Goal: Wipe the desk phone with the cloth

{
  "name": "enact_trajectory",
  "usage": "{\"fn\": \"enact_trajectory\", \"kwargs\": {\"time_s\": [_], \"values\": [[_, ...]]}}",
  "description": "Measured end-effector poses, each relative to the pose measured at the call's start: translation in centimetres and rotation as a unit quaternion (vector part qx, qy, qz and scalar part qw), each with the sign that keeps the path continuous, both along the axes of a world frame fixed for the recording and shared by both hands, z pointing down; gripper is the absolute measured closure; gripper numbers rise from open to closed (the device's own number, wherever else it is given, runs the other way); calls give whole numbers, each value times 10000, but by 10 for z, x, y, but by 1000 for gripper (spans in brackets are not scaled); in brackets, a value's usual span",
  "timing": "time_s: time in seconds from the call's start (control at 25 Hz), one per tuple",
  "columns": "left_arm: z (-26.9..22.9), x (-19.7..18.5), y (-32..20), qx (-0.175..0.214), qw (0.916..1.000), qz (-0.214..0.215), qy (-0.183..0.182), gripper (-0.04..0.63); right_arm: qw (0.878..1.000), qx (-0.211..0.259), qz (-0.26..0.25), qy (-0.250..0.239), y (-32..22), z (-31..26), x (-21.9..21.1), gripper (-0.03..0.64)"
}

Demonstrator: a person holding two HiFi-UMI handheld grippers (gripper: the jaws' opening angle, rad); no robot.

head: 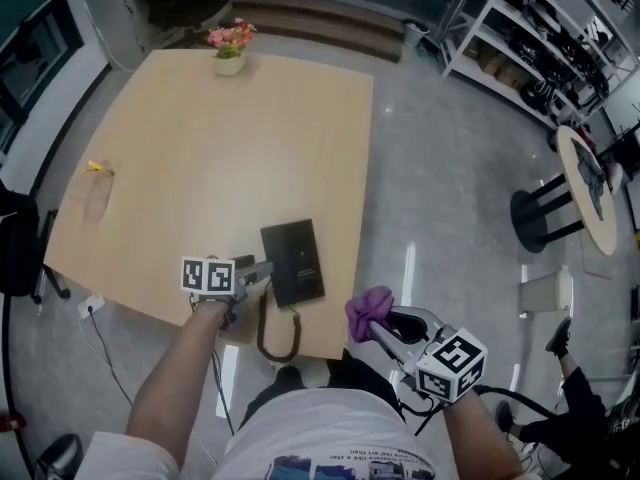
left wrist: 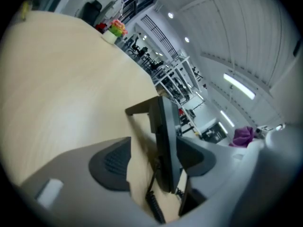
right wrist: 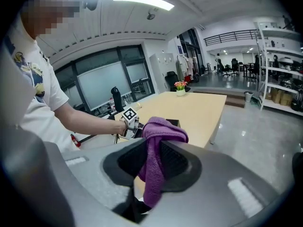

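Observation:
The black desk phone (head: 293,261) lies flat near the wooden table's (head: 200,158) front edge, and its coiled cord (head: 278,343) loops off that edge. At the phone's left side my left gripper (head: 262,271) stands open. In the left gripper view the phone's edge (left wrist: 165,136) stands between the jaws, nearer the right pad, with bare table showing beside the left pad (left wrist: 111,162). My right gripper (head: 380,326) hovers off the table's front right corner, shut on a purple cloth (head: 368,311). The cloth (right wrist: 158,129) hangs bunched between its pads (right wrist: 130,160).
A small pot of flowers (head: 229,53) stands at the table's far edge and a yellow scrap (head: 97,168) lies at its left side. Metal shelving (head: 540,38) and a round side table (head: 590,188) stand on the grey floor to the right.

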State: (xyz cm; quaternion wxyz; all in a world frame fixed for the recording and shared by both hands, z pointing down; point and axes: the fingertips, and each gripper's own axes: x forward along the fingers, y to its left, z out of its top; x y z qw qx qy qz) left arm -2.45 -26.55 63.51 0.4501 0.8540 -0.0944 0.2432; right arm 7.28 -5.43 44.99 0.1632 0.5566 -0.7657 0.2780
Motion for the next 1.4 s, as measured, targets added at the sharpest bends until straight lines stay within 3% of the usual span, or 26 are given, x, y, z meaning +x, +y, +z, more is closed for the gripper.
{"fn": "enact_trajectory", "kwargs": {"time_s": [0.16,0.28,0.48,0.6,0.84,1.04,1.4], "values": [[-6,-51,3,790,9944,-589,-380,297,9991,-108,-337,233,9,15,-11,528],[-27,-81,33,1322,9874,-745,-454,352,9970,-5,-671,378,9,20,-17,528],[-46,-114,113,2038,9702,-730,-1088,476,9917,328,-1172,409,31,21,-20,528],[-57,-115,162,2116,9648,-924,-1259,591,9872,454,-1471,417,59,22,-19,528],[-93,-78,279,2078,9706,-932,-783,592,9788,519,-1954,326,126,44,-20,528],[-132,-55,363,2492,9656,-602,-428,592,9716,514,-2301,200,176,44,-30,528],[-176,-69,419,2780,9600,-336,15,591,9657,843,-2421,423,224,22,-74,528]]}}
